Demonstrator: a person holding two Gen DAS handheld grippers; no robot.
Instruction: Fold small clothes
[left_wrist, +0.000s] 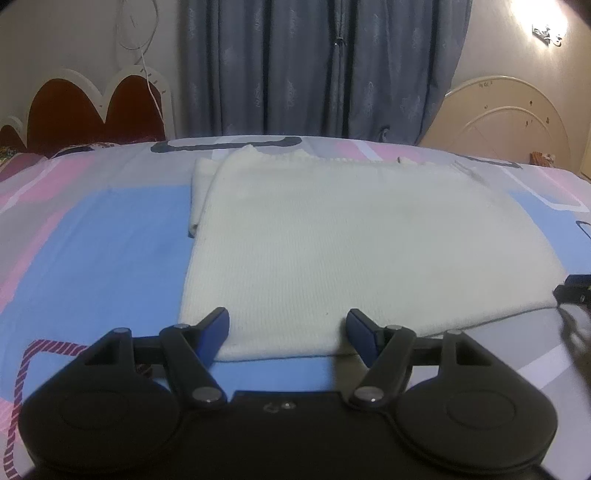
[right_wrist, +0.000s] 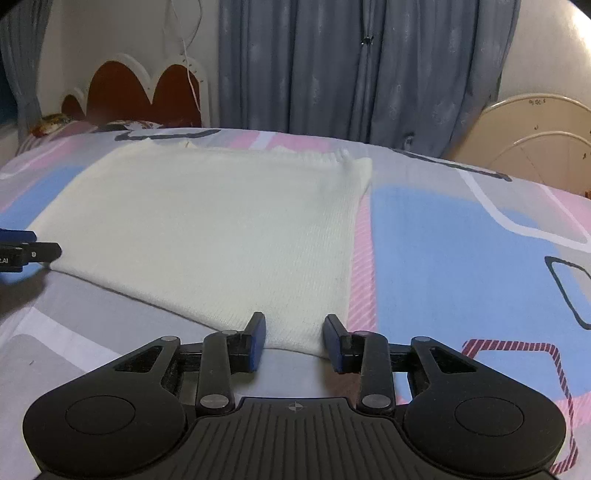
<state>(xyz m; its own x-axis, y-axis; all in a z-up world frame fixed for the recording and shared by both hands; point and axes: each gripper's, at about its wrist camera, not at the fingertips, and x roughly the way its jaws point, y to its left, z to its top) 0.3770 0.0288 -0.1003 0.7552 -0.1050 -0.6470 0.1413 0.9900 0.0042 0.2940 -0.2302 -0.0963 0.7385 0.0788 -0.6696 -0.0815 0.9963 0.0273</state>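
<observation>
Sweater (left_wrist: 332, 236) hem btwn open left gripper (left_wrist: 288, 332) jaws — flat.

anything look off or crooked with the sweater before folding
Mostly tidy. The cream sweater lies flat on the bedsheet, but one sleeve sticks out past its left edge at the far end, not tucked in like the rest. Both grippers, left and right, are open at the near hem.
</observation>
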